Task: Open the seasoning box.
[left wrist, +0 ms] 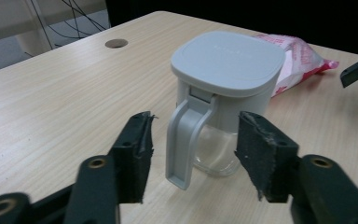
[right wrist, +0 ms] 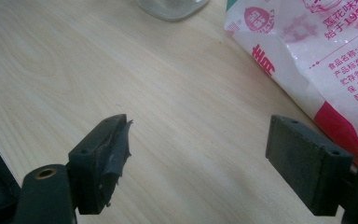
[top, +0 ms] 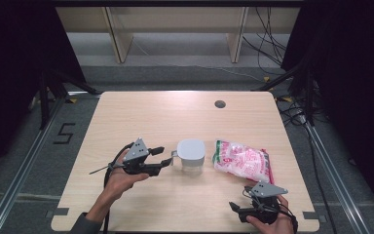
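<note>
With the left claw (top: pixel 164 157) hanging released either side of the grey handle (left wrist: pixel 182 140) of the grey-lidded clear glass jar (left wrist: pixel 226 100), an off-centre squeeze is risking tipping it towards the pink-and-white plastic packet (top: pixel 243 160) beyond.

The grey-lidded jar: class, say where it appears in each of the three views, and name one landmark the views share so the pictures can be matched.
High view: the grey-lidded jar stands mid-table, just right of the left gripper.
Left gripper view: centre, its grey handle facing the camera between the open jaws.
Right gripper view: its clear glass base is cut off at the top edge.
Shared landmark: the pink and white packet, lying beside the jar.
</note>
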A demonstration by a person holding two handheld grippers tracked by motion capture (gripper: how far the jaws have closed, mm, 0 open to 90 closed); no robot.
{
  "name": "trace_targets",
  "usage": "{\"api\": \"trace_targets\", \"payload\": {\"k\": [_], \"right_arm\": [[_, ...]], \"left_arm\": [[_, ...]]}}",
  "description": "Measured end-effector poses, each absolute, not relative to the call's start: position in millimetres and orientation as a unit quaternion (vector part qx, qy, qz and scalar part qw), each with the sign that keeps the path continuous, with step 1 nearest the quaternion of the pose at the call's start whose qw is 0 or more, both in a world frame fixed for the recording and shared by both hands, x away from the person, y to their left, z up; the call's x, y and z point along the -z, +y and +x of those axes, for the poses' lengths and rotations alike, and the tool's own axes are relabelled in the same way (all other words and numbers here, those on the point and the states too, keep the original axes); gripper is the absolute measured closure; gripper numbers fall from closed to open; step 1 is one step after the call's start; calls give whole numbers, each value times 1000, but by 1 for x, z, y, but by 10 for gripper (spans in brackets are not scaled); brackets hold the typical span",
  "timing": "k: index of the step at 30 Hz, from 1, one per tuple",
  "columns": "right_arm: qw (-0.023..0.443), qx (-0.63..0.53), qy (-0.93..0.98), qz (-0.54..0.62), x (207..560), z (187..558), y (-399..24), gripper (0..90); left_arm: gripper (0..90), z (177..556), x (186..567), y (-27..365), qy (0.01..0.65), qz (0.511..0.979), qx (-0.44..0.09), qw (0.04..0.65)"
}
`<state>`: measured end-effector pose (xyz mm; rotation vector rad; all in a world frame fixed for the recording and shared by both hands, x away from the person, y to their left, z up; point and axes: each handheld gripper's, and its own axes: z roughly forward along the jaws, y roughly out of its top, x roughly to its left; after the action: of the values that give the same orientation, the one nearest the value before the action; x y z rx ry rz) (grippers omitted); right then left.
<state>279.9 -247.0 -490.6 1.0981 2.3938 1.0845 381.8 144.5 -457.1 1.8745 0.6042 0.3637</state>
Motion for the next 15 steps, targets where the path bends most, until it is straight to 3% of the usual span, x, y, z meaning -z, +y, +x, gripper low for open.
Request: {"api": "trace_targets", "payload": {"k": [9,15], "right_arm": [[151,-376,834,375,491,281,-247,210],[149,-378,830,383,492,282,-246,208]], "left_arm": [[864,377,445,143,254,781,-178,542],[891,376,438,134,254,775,-167,554]]}}
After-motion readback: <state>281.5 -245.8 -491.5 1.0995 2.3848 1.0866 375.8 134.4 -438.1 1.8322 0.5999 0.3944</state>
